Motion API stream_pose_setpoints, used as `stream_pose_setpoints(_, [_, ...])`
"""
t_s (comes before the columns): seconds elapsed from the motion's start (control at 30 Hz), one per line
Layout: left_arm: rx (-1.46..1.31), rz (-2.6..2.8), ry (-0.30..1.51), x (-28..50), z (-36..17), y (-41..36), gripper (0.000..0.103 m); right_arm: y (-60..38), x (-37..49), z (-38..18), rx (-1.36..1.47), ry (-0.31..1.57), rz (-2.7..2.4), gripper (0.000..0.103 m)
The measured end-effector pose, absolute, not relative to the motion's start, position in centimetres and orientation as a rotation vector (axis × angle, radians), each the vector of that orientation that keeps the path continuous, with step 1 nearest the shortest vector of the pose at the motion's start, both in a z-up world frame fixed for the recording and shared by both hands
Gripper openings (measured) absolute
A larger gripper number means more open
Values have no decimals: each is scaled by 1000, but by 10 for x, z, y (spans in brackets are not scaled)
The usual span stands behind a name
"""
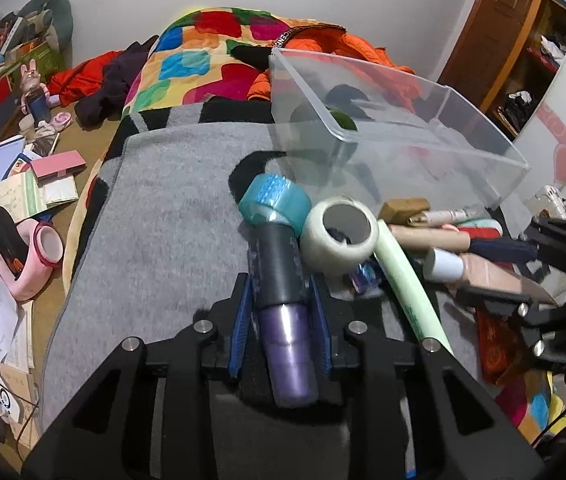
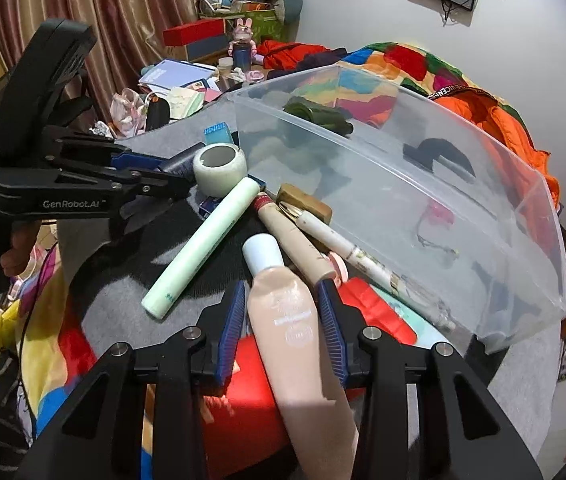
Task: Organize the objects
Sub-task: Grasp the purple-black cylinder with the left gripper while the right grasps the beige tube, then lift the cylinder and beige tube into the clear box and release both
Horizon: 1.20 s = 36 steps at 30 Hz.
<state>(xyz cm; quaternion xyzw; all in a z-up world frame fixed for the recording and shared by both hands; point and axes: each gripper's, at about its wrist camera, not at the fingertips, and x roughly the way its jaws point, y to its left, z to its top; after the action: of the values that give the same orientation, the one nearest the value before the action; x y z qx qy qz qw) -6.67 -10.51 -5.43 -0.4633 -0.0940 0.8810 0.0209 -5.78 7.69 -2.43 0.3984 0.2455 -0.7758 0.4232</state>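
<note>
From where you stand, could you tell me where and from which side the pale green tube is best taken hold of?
Grip the pale green tube around its middle, from above, with the fingers across its width. It lies flat on the grey blanket with that stretch bare. Its far end sits against the white tape roll and a beige tube, so there is less room there.

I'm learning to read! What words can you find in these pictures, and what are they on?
"GenRobot.AI": on the side of the left gripper.
White print on the beige tube: too blurred to read.
Lettering on the strap of the orange jacket: too small to read.
</note>
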Motion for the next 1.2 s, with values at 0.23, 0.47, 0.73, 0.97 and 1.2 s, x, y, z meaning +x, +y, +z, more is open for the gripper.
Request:
stream_pose_setpoints(0.23, [-1409, 2771, -243, -65, -55, -102, 25, 73, -56, -28, 995, 641, -1956, 33])
stream_pose_setpoints(0.47, [-1386, 2798, -268, -45, -50, -101, 25, 89, -48, -20, 985, 605, -1974, 31])
stream_pose_setpoints(0.73, [-1264, 2844, -271, -33, -19, -90, 25, 111, -50, 2, 954, 501, -2047, 31])
stream_pose_setpoints(0.97, [-1138, 2865, -259, -36, 10, -77, 25, 123, -60, 27, 890, 419, -2122, 31])
stream_pose_setpoints(1.2, [-1037, 2876, -255, -46, 35, -68, 25, 135, -78, 55, 816, 324, -2205, 31])
